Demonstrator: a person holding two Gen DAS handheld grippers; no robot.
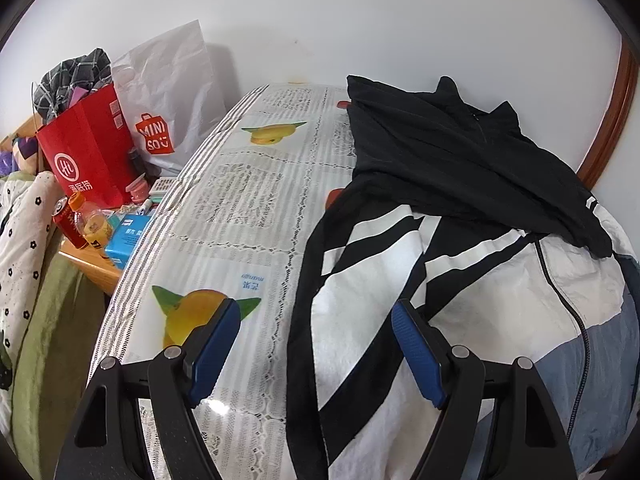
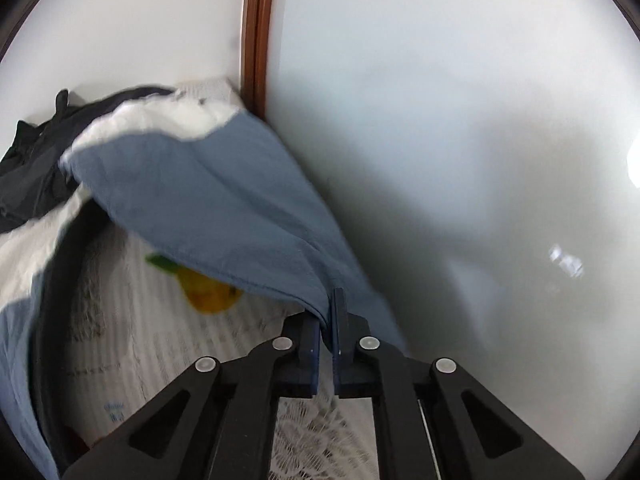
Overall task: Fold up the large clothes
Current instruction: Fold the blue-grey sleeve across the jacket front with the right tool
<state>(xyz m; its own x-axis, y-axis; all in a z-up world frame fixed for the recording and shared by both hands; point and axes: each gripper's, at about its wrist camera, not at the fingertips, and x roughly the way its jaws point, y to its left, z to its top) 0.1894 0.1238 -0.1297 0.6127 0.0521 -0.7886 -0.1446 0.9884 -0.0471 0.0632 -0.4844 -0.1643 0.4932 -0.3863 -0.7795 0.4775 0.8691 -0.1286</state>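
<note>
A large jacket (image 1: pixel 460 216), black at the top, white with black stripes in the middle and blue-grey at the bottom, lies on the table's patterned cloth (image 1: pixel 248 208). My left gripper (image 1: pixel 316 320) is open and empty, hovering just above the jacket's left black-edged side. In the right wrist view my right gripper (image 2: pixel 327 312) is shut on the blue-grey sleeve (image 2: pixel 224 200) and holds it lifted above the table, next to the white wall. The jacket's black collar (image 2: pixel 28 176) shows at the far left.
A red paper bag (image 1: pixel 92 152), a white Miniso bag (image 1: pixel 168 108), bottles (image 1: pixel 90 220) and a blue box (image 1: pixel 128 240) crowd a side table on the left. A bed with green and spotted covers (image 1: pixel 28 264) lies beyond. A brown door frame (image 2: pixel 258 32) stands behind the table.
</note>
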